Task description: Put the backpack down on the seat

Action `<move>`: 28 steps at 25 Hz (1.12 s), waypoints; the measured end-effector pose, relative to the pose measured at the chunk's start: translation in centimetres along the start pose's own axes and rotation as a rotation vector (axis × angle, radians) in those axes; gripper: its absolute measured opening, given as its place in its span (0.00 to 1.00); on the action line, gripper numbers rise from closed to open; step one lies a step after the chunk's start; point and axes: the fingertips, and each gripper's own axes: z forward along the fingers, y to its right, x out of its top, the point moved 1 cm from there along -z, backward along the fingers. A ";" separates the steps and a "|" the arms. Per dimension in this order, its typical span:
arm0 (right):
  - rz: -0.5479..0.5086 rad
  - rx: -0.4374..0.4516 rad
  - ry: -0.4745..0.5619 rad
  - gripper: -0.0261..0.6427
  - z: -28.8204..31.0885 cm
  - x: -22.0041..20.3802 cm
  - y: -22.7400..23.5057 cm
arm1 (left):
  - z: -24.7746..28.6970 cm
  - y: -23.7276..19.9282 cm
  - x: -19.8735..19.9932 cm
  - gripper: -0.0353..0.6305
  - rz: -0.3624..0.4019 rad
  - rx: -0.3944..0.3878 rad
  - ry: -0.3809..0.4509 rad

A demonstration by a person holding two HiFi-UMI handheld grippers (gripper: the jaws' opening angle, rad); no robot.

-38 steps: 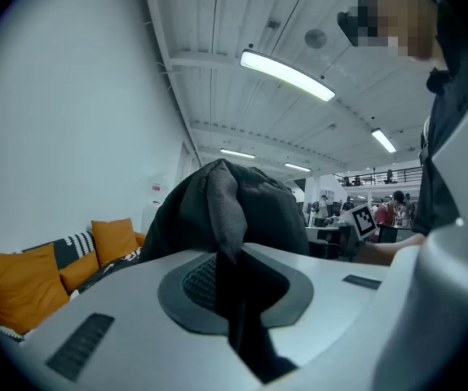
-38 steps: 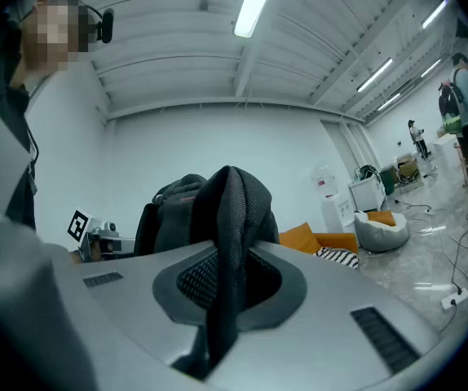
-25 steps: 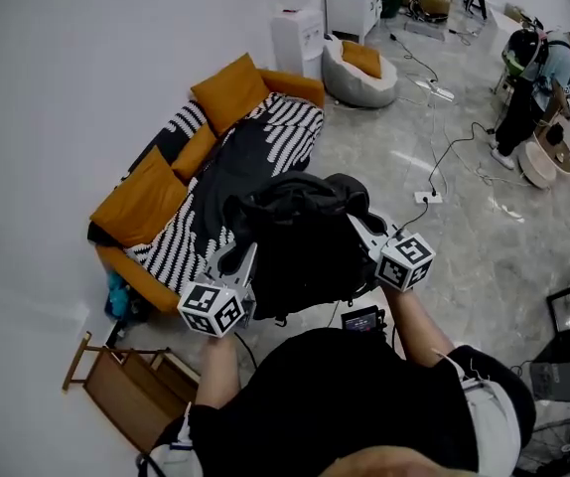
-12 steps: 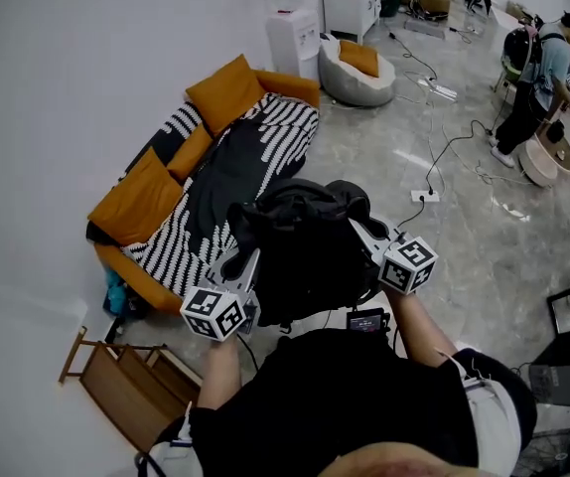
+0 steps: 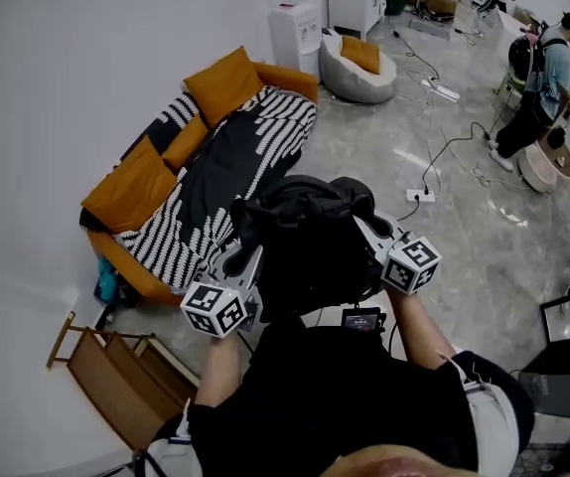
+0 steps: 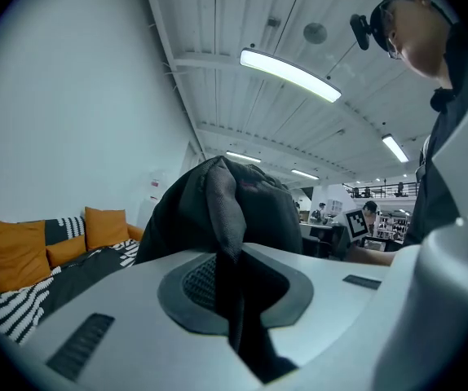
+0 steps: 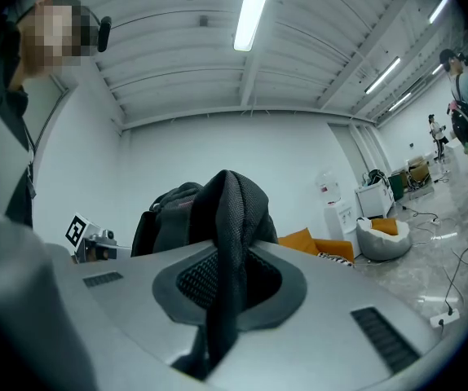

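- Black backpack [image 5: 310, 241] was held up in the air in front of the person's chest, one gripper on each side, not on the seat yet.
- Left gripper [image 5: 248, 261] sat at 9 o'clock of the pack, jaws clamped on a dark fabric strap [image 6: 222, 210] that ran down between the pads.
- Right gripper [image 5: 369, 232] sat at 3 o'clock of the pack, jaws closed on a black mesh strap [image 7: 230, 218]; the strap looped over the top of the pads.
- Orange sofa [image 5: 131, 266] lay at 10 o'clock of the pack, along the white wall, covered by a black-and-white striped throw [image 5: 265, 127].
- Two orange cushions [image 5: 227, 82] leaned on the sofa back; the middle of the seat was dark throw only.
- In the head view the pack's left edge overlapped the near corner of the throw; couldn't tell whether it was over the seat or short of it.
- Wooden folding rack [image 5: 116, 381] lay on the floor at 8 o'clock, near the sofa's near end.
- Power strip [image 5: 419, 196] with a black cable was at 2 o'clock on the grey marble floor [image 5: 384, 157].
- Grey bean bag [image 5: 355, 73] with an orange cushion on it was at 12 o'clock, water dispenser [image 5: 293, 33] just beside it.
- Another person [image 5: 543, 78] stood well apart at 2 o'clock.
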 end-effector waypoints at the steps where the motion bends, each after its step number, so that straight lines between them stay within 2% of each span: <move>1: -0.006 -0.009 -0.005 0.11 -0.2 -0.2 0.3 | 0.2 0.1 -0.2 0.11 0.000 -0.005 -0.005; 15: 0.023 -0.037 -0.035 0.11 2.0 -0.6 5.5 | 5.3 -2.0 -0.3 0.11 0.025 -0.049 -0.023; 23: 0.032 -0.031 -0.038 0.11 7.4 1.1 10.1 | 10.8 -6.7 1.8 0.11 0.005 -0.054 -0.029; 28: 0.038 -0.042 -0.038 0.11 11.1 2.5 13.1 | 14.7 -9.9 3.6 0.11 0.016 -0.084 -0.034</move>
